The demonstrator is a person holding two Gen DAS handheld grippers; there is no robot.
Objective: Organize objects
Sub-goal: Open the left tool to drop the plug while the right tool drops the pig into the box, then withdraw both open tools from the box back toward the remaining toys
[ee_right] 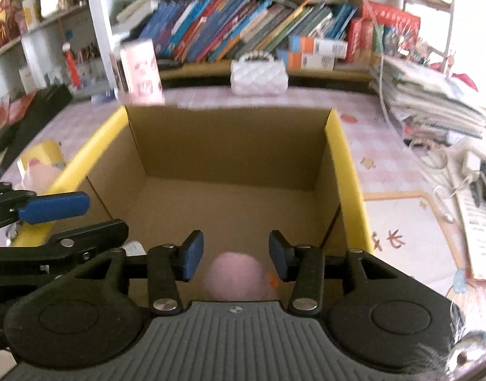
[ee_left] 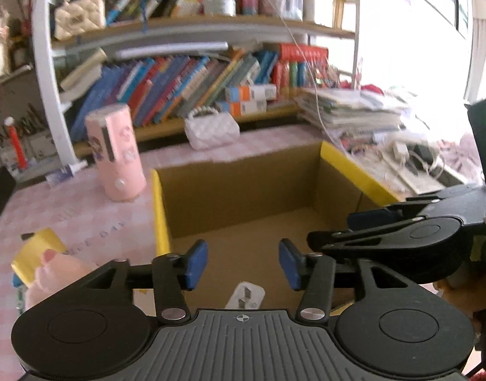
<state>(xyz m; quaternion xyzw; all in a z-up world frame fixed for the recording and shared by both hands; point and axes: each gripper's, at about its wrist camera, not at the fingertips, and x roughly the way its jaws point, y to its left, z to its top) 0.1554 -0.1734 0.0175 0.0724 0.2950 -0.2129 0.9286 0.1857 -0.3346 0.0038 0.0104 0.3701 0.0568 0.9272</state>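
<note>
While both spread, pink plush (ee_right: 235, 274) lies below right gripper (ee_right: 235, 255).

1 cardboard box (ee_right: 230, 146), 1 white purse (ee_right: 259, 76), 1 pink canister (ee_left: 117, 155), 2 tongs.

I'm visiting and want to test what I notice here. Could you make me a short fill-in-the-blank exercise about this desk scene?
1. The open brown cardboard box has rims coloured ____.
2. The white quilted handbag with a bead handle sits on the desk ____ the box.
3. The left gripper and right gripper both have their blue-padded fingers ____.
4. The tall pink cylinder stands ____ the box.

Missing words: yellow; behind; open; outside
</note>
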